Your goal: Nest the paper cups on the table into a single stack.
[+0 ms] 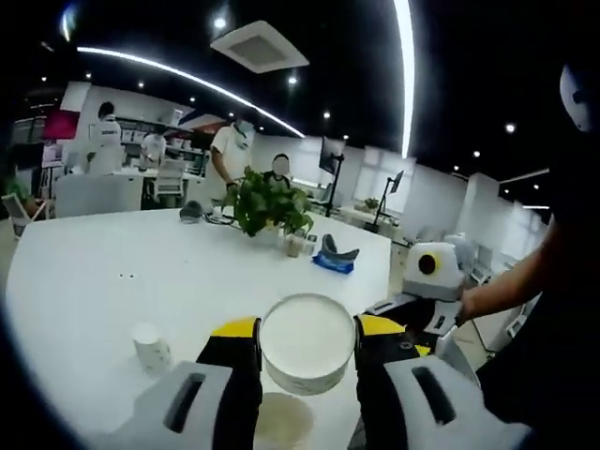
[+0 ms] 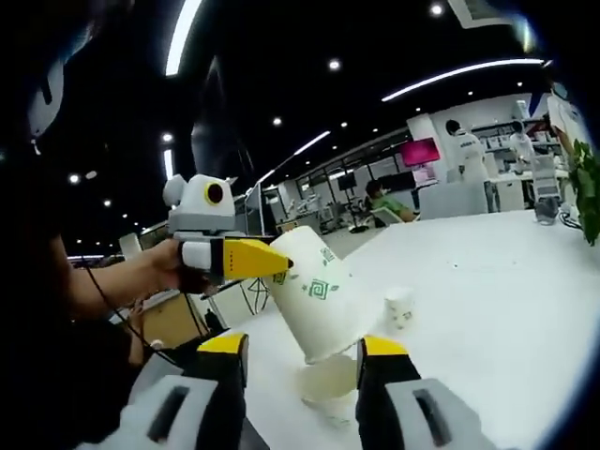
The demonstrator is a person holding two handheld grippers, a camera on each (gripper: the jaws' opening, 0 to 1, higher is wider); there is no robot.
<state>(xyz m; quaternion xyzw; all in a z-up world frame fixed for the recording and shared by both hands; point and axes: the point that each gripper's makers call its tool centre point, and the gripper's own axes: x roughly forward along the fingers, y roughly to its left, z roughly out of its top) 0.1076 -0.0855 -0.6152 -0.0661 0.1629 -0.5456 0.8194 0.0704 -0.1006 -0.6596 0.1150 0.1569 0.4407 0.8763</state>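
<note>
The left gripper (image 1: 307,361) is clamped on a white paper cup (image 1: 307,343), its yellow-tipped jaws pressing the cup's sides, mouth toward the camera. Directly under it, near the desk (image 1: 103,272) edge closest to the person, sits a second cup (image 1: 282,420), mouth up. A smaller cup (image 1: 152,347) stands apart to the left, farther in from that edge.

In the right gripper view the right gripper (image 2: 303,366) has its jaws spread wide with nothing between them, flanking the lower cup (image 2: 330,382) without touching it.

The held cup (image 2: 314,295) leans noticeably in that view, and its base looks off-centre over the lower cup's mouth. Pushed down like this, it could catch the rim, crumple it or tip the unsteadied lower cup over the near edge.

The left gripper view gives the cup's open mouth and the plant (image 1: 267,204) mid-desk; the right gripper view gives the tilt, the green print and the left gripper (image 2: 246,258) from the side.
</note>
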